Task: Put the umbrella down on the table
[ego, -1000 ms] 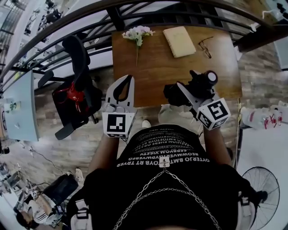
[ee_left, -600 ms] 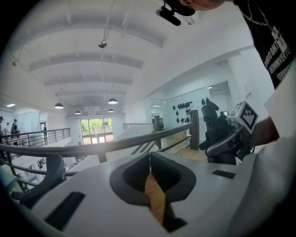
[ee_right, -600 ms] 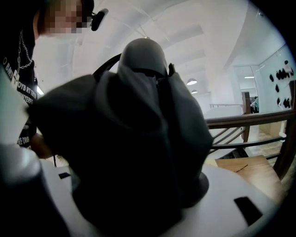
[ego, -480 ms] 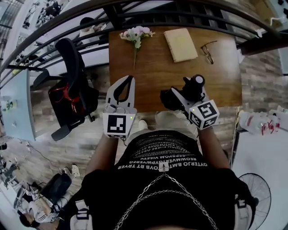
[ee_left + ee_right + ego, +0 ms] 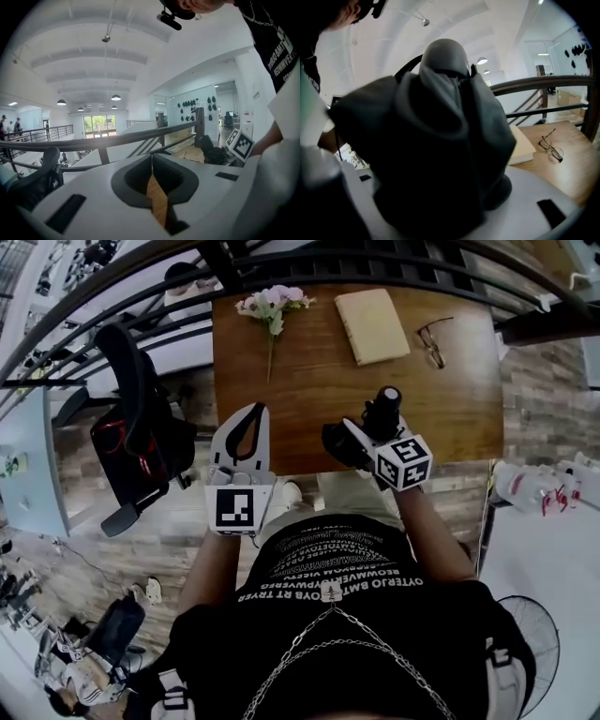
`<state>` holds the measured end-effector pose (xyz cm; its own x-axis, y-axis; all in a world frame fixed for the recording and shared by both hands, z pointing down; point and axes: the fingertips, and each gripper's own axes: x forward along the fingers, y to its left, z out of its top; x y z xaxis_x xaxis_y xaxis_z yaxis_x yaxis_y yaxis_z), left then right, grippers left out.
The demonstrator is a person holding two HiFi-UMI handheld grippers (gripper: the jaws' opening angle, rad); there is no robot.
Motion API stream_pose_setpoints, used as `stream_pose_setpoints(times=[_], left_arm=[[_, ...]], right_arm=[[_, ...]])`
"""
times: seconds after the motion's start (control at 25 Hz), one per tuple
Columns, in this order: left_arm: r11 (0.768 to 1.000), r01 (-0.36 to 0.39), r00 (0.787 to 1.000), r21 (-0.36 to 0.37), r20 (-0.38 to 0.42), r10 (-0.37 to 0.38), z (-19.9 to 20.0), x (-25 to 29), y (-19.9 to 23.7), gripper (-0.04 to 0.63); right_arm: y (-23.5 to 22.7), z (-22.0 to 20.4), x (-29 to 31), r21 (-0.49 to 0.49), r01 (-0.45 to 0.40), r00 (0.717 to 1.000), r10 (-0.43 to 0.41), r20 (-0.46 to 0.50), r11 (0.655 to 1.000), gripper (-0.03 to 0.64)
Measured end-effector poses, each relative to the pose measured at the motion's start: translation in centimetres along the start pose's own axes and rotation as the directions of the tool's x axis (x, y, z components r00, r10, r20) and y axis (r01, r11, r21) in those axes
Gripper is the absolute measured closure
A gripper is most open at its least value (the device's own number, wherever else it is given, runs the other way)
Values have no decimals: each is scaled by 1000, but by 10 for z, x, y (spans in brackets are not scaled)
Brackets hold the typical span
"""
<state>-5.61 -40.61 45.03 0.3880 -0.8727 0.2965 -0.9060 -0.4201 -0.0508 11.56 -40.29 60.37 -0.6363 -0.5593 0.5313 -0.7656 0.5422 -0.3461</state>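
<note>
In the head view my right gripper (image 5: 364, 434) is shut on a folded black umbrella (image 5: 345, 443) just over the near edge of the wooden table (image 5: 319, 381). The umbrella's round handle knob (image 5: 387, 397) points toward the table's middle. In the right gripper view the umbrella (image 5: 440, 140) fills the space between the jaws and hides the fingertips. My left gripper (image 5: 259, 410) hangs at the table's near left edge, shut and with nothing in it; in the left gripper view its tips (image 5: 151, 157) meet.
On the table lie a flower sprig (image 5: 271, 309), a cream book (image 5: 372, 325) and glasses (image 5: 431, 341). A dark railing (image 5: 309, 261) runs behind the table. A black office chair with a red bag (image 5: 131, 442) stands left; a fan (image 5: 536, 634) stands at the lower right.
My right gripper has come down with the umbrella toward the table's near edge and rolled a little. The left gripper has sunk slightly. Both grips are unchanged.
</note>
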Motion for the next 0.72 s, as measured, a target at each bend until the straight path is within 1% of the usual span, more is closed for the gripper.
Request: stream_pose_setpoints(times=[0.16, 0.24, 0.36, 0.52, 0.72], left_arm=[[1000, -4, 1000, 18, -22, 4, -12, 2, -4, 565], [1000, -8, 1000, 12, -20, 8, -14, 3, -6, 565], [1000, -15, 999, 8, -40, 15, -22, 2, -6, 565], [999, -42, 998, -5, -47, 42, -25, 1, -1, 565], [998, -62, 995, 17, -72, 63, -30, -6, 8, 565]], right_arm=[[-15, -26, 17, 38, 8, 999, -6, -45, 999, 333], [-23, -38, 26, 55, 16, 997, -12, -70, 998, 333], [-30, -56, 41, 91, 20, 994, -10, -106, 996, 333], [-39, -81, 60, 131, 21, 986, 1, -168, 991, 331], [-51, -95, 83, 165, 40, 976, -3, -218, 986, 324]])
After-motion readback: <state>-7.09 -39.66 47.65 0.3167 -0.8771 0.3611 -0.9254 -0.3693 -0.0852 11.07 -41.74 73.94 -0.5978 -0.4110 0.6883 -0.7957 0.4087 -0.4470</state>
